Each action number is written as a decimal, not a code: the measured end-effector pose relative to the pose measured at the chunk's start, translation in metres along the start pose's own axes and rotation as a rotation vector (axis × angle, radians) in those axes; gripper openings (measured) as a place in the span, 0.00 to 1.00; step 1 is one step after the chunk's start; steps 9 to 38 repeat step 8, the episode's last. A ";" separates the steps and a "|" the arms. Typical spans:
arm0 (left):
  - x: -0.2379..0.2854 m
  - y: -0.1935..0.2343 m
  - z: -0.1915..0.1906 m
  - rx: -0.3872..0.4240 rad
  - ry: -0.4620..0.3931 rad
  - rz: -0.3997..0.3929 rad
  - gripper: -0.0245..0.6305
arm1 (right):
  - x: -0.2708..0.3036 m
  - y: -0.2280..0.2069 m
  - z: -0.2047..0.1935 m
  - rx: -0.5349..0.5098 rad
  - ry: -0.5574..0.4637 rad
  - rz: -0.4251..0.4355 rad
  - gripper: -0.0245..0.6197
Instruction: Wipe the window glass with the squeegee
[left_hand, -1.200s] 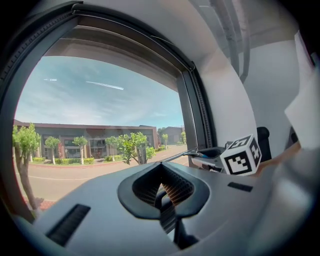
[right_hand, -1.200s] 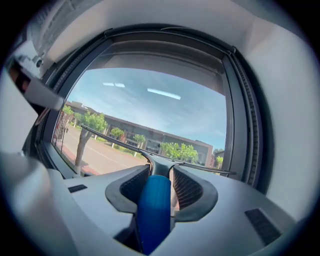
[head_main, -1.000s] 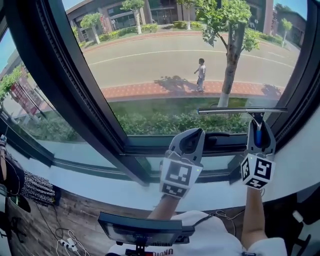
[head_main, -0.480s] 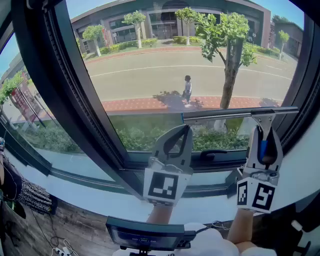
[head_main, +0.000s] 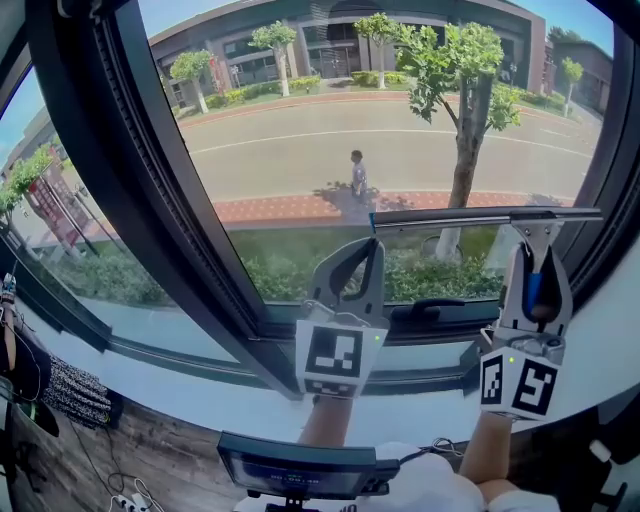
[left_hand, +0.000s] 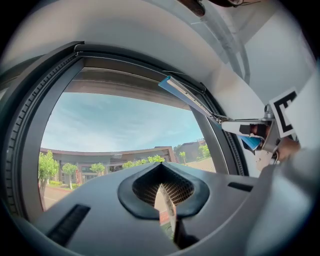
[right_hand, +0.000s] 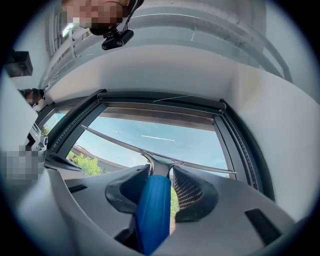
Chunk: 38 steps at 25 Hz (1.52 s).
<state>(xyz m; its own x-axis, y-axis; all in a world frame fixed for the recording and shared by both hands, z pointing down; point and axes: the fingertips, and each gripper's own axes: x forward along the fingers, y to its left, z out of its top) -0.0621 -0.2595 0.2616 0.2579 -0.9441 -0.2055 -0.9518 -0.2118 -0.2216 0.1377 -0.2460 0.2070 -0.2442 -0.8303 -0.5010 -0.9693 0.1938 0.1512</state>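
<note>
My left tool (head_main: 372, 250) is pressed together on nothing and held up near the sill. My right tool (head_main: 535, 258) pinches the squeegee's blue handle (head_main: 533, 290). Beyond it the squeegee blade (head_main: 480, 218) runs level across the lower right of the window glass (head_main: 300, 140), its right end close to the window frame (head_main: 600, 170). I cannot tell whether the rubber touches the pane. I judge that a wiping stroke is in hand. The next pass calls for even pressure along the whole blade, held level and clear of the frame.
</note>
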 end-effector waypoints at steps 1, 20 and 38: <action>0.001 0.000 0.001 0.002 0.001 0.001 0.04 | 0.000 -0.001 0.000 0.001 -0.001 -0.002 0.27; 0.003 0.000 0.001 0.005 0.005 0.004 0.04 | 0.001 -0.003 0.002 0.008 -0.014 -0.008 0.27; 0.003 0.000 0.001 0.005 0.005 0.004 0.04 | 0.001 -0.003 0.002 0.008 -0.014 -0.008 0.27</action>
